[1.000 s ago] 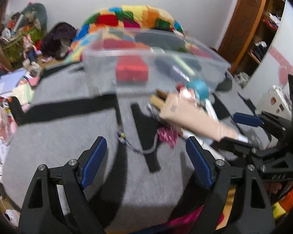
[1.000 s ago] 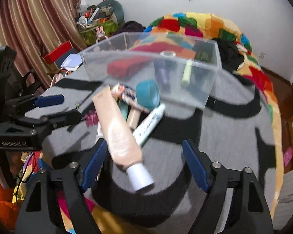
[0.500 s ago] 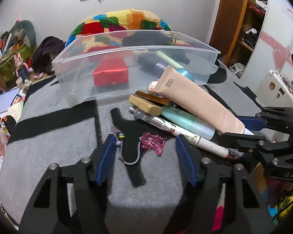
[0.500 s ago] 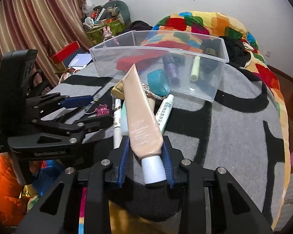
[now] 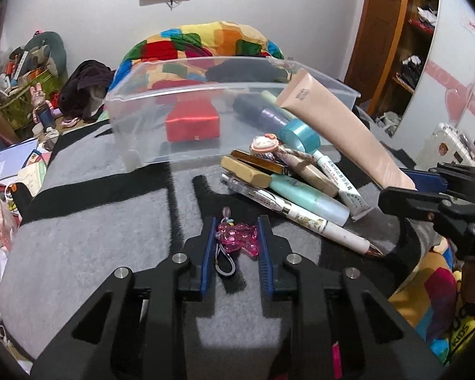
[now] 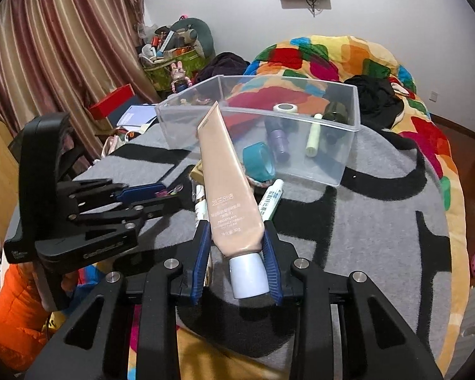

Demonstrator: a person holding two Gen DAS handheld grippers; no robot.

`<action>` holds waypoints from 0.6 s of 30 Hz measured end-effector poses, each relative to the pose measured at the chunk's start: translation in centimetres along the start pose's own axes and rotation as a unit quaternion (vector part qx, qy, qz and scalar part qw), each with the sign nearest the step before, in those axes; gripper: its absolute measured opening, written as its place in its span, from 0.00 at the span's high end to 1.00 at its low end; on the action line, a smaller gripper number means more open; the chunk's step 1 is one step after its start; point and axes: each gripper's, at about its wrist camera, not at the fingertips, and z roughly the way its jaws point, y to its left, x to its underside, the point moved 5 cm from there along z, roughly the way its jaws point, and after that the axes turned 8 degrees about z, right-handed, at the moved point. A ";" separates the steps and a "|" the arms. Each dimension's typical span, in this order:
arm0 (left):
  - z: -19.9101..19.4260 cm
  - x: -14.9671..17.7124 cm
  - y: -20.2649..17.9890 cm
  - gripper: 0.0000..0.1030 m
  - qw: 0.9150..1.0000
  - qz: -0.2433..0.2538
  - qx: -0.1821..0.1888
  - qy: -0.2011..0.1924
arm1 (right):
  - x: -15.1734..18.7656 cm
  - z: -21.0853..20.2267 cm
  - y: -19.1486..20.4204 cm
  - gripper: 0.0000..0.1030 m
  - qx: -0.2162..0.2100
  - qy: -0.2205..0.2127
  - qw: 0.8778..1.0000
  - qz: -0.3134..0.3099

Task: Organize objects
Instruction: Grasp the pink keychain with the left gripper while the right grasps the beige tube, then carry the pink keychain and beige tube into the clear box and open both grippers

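Since a second ago the tube (image 6: 228,190) has tipped up off the pile (image 5: 288,174), and both claws have narrowed. The right gripper (image 6: 237,253) clenches the tube near its white cap; its long axis slants up and away, crimped end over the near wall of the bin (image 6: 348,145). The left gripper (image 5: 236,237), just in front of the bin, is closing on a pink charm (image 5: 237,236) lying on the grey blanket (image 5: 95,237), its pads at the charm's sides.
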 end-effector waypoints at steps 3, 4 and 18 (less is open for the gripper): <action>-1.1 -0.4 0.5 0.76 1.000 -0.010 -0.004 -0.014 | -0.5 -0.2 -0.2 0.72 0.000 -0.006 1.000 0.007; -1.3 -0.6 0.8 0.76 1.000 -0.013 -0.006 -0.018 | -0.7 -0.3 -0.3 0.72 0.001 -0.008 1.000 0.008; -6.4 -5.1 2.4 0.76 0.995 -0.029 -0.042 -0.088 | -6.3 -0.2 0.6 0.72 -0.005 -0.051 0.999 0.011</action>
